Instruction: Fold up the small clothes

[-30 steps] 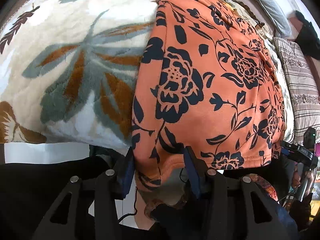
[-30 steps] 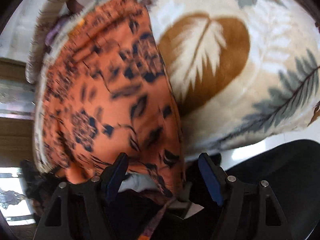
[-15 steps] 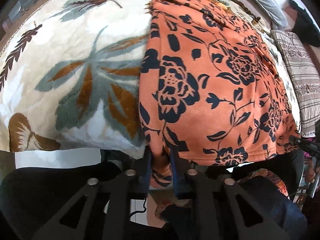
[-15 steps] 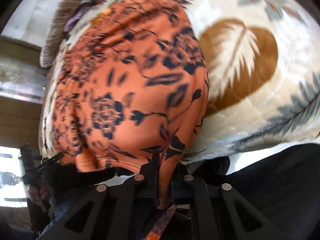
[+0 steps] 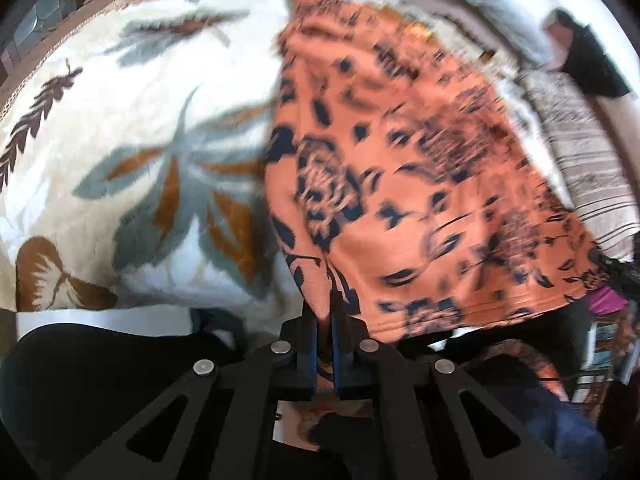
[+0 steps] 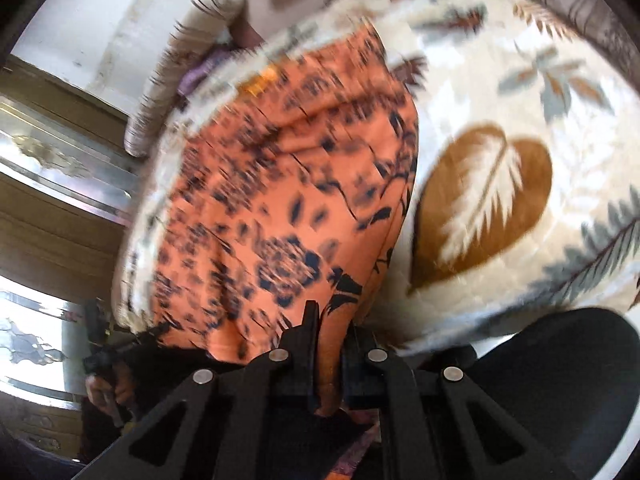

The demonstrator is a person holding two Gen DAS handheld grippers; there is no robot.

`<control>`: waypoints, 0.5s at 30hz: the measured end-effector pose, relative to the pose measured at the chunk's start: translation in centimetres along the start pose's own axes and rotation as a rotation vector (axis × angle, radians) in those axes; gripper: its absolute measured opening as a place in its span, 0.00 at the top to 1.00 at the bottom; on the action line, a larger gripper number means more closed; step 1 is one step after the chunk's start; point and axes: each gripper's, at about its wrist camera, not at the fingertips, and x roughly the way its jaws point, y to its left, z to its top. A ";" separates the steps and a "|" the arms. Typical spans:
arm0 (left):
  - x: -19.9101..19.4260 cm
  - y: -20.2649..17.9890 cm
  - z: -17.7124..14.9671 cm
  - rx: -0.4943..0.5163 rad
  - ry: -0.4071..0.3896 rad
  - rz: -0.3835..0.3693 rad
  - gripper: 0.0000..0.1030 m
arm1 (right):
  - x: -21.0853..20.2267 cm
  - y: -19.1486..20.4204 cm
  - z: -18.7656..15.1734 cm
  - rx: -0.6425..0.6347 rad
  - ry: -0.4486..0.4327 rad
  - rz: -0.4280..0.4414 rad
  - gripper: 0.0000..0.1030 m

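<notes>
An orange garment with a black flower print [image 5: 420, 184] lies spread on a cream leaf-patterned blanket [image 5: 132, 128]. My left gripper [image 5: 324, 320] is shut on the garment's near hem at its left corner. In the right wrist view the same garment [image 6: 280, 208] lies on the blanket [image 6: 520, 168], and my right gripper [image 6: 330, 340] is shut on the hem at its right corner. Both views are motion-blurred.
A striped pillow [image 5: 580, 160] lies right of the garment and a grey pillow [image 5: 492, 4] at the far side. The other gripper and its hand [image 6: 108, 368] show at the left of the right wrist view. Wooden furniture [image 6: 48, 216] stands beyond the bed.
Both grippers went from open around the hem to shut on it. Both have since moved, lifting the hem corners; the views now blur.
</notes>
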 end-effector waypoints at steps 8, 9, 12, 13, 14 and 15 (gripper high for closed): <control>-7.6 0.2 4.1 -0.003 -0.175 -0.190 0.95 | -4.1 2.3 4.1 -0.007 -0.146 0.063 0.91; -8.4 0.4 5.4 -0.008 -0.199 -0.212 0.95 | -4.2 2.4 4.9 -0.004 -0.165 0.074 0.91; -9.7 0.2 9.3 -0.024 -0.248 -0.244 0.95 | -4.6 1.6 7.8 0.027 -0.210 0.106 0.91; -10.0 0.5 10.8 -0.027 -0.262 -0.244 0.95 | -4.5 1.1 9.2 0.048 -0.226 0.121 0.91; -10.0 0.5 12.4 -0.033 -0.270 -0.238 0.95 | -4.3 0.6 10.9 0.076 -0.244 0.142 0.91; -9.7 0.6 14.1 -0.041 -0.275 -0.235 0.95 | -4.0 0.2 12.1 0.096 -0.257 0.156 0.91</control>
